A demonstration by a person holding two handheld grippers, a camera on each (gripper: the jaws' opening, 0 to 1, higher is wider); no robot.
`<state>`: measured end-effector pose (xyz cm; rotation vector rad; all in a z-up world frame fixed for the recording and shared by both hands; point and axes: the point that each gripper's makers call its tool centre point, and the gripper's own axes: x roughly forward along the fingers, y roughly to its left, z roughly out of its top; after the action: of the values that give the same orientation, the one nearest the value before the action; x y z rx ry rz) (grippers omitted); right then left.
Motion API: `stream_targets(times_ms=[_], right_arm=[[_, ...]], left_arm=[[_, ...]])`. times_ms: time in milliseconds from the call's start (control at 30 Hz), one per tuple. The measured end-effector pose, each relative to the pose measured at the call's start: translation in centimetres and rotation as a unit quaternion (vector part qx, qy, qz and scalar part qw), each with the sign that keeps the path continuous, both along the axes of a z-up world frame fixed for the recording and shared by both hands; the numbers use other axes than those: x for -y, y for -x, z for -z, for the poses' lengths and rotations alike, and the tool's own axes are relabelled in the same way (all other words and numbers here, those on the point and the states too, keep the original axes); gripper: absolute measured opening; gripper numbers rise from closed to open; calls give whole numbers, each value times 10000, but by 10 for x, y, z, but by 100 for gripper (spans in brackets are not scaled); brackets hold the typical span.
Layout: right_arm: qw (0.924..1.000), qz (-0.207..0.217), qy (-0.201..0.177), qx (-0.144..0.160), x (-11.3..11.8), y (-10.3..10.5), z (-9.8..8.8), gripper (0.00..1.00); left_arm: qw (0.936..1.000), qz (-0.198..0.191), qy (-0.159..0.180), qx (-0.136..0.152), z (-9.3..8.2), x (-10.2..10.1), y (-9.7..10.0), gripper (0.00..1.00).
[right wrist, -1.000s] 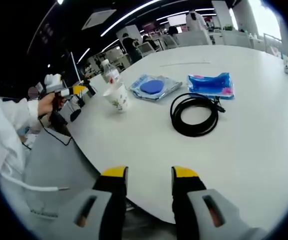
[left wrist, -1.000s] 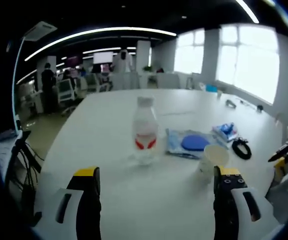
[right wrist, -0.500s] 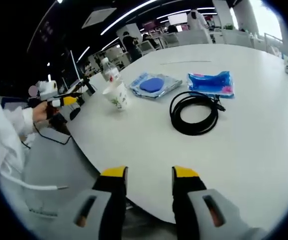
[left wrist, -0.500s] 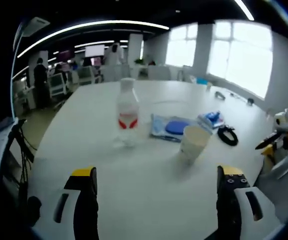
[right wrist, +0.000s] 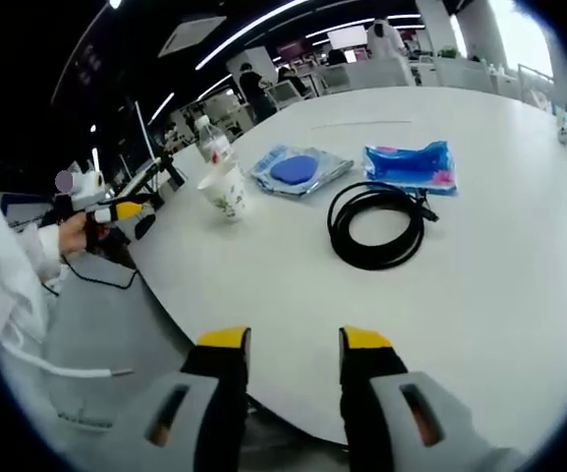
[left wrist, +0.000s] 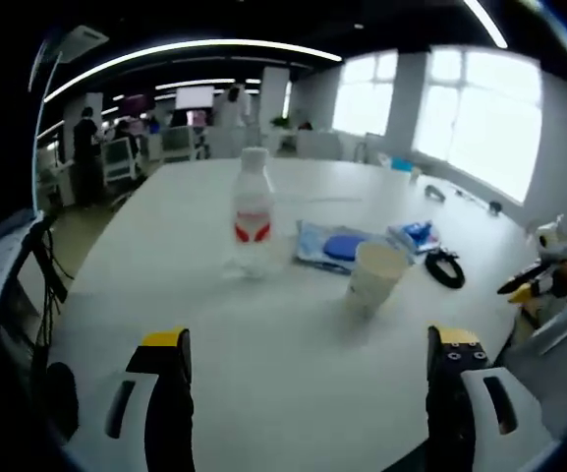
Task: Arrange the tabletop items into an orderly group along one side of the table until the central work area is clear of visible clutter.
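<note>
Nothing is gripped yet: the left gripper (left wrist: 308, 369) is spread wide at the table (left wrist: 263, 344) edge, the right gripper (right wrist: 285, 356) narrowly parted and empty, so reaching the paper cup (left wrist: 375, 276), then the water bottle (left wrist: 253, 216) beyond, seems next.

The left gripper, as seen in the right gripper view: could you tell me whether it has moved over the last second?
Yes. The left gripper has dropped lower and drawn back from the paper cup and table edge.

An open-plan office: bright windows (left wrist: 480, 118) along one wall, long ceiling light strips (left wrist: 195, 51), a wall screen (left wrist: 194, 96) in the distance, office chairs (left wrist: 126, 162) and a standing person (left wrist: 86, 147) beyond the far end of the white surface (left wrist: 293, 344).
</note>
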<state>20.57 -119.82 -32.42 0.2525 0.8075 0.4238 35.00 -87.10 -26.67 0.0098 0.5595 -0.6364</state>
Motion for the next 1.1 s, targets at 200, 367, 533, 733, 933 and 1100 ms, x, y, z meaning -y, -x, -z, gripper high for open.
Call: stream_targets(times_ms=[200, 367, 533, 733, 933, 1100], right_arm=[[10000, 39, 82, 25, 8, -5, -2, 36], [9996, -119, 252, 71, 12, -11, -7, 38], [9979, -407, 494, 138, 13, -21, -11, 40], [9948, -654, 746, 217, 18, -38, -18, 44], [9912, -859, 961, 313, 19, -55, -27, 47], [9861, -1133, 1156, 389, 12, -69, -32, 48]], left_arm=[[10000, 39, 4, -56, 8, 5, 11, 96], [10000, -9, 85, -14, 9, 7, 15, 96], [9999, -4, 162, 46, 8, 9, 18, 96], [9996, -46, 238, 127, 4, 6, 18, 96], [9992, -113, 322, 200, 2, 4, 15, 96], [9989, -120, 373, 250, 0, 4, 14, 96]])
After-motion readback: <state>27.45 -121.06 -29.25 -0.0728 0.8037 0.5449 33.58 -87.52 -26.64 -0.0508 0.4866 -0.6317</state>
